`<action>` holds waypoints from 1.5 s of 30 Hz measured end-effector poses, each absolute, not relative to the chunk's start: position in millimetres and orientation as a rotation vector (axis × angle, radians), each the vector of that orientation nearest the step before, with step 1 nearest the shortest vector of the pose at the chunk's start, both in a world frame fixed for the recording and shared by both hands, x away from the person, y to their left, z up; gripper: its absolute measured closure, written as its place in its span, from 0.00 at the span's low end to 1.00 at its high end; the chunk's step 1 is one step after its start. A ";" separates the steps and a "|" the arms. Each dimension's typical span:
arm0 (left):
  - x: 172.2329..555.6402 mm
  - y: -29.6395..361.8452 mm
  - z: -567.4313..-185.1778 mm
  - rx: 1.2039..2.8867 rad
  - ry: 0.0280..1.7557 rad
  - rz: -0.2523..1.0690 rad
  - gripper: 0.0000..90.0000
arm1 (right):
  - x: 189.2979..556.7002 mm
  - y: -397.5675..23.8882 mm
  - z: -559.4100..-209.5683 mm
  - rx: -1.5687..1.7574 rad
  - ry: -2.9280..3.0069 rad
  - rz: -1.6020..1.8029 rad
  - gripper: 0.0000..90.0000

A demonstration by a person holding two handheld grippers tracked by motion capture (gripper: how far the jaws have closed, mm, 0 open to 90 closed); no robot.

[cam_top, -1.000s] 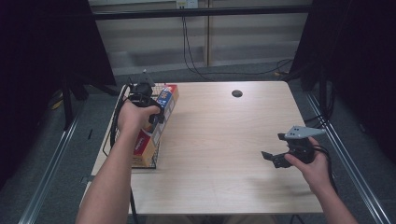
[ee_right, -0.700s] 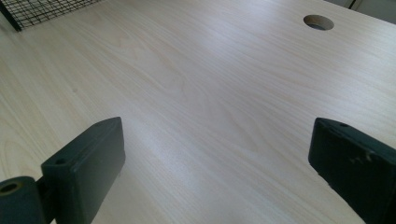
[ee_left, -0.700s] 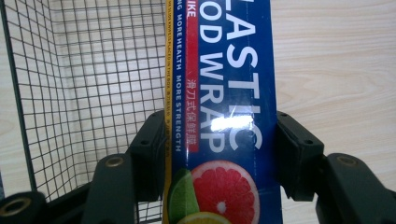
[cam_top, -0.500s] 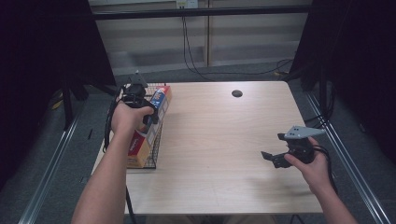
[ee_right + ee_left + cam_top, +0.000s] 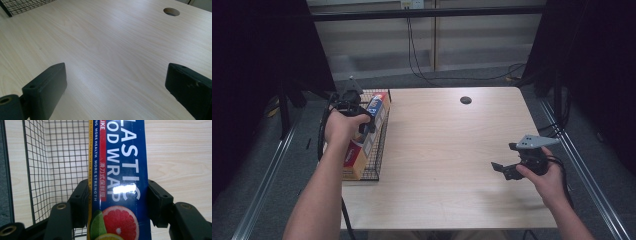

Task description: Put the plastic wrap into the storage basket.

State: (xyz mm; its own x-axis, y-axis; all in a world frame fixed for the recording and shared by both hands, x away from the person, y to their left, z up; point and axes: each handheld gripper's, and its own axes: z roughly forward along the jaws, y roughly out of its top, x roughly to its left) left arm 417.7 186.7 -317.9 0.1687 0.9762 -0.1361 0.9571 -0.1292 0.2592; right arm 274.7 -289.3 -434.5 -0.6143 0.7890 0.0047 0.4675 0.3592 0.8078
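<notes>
A long blue box of plastic wrap [image 5: 379, 105] with a red stripe and citrus pictures lies lengthwise in a black wire basket [image 5: 380, 150] at the table's left edge. My left gripper [image 5: 364, 125] is shut on it from above. In the left gripper view both black jaws press on the sides of the box [image 5: 120, 157], and the basket mesh [image 5: 57, 157] shows to its left. My right gripper [image 5: 506, 170] hovers low over the right part of the table, open. In the right gripper view its jaws [image 5: 115, 82] stand wide apart over bare wood.
The light wooden table [image 5: 447, 150] has a round cable hole [image 5: 465, 100] near its far edge, also the cable hole [image 5: 171, 11] in the right gripper view, where a basket corner [image 5: 22, 5] shows top left. Dark curtains and metal rails flank the table; cables hang behind.
My left hand has shifted slightly left with the box still gripped over the basket. The right hand has not moved.
</notes>
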 end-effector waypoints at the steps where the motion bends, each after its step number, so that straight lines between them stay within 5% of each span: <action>1: 417.5 187.4 -317.8 2.155 1.864 0.094 0.49 | 275.1 -288.8 -435.0 1.095 2.242 1.149 0.04; 45: 420.3 213.2 -353.6 2.095 1.976 0.117 0.49 | 274.1 -289.3 -436.4 1.107 2.257 1.164 0.04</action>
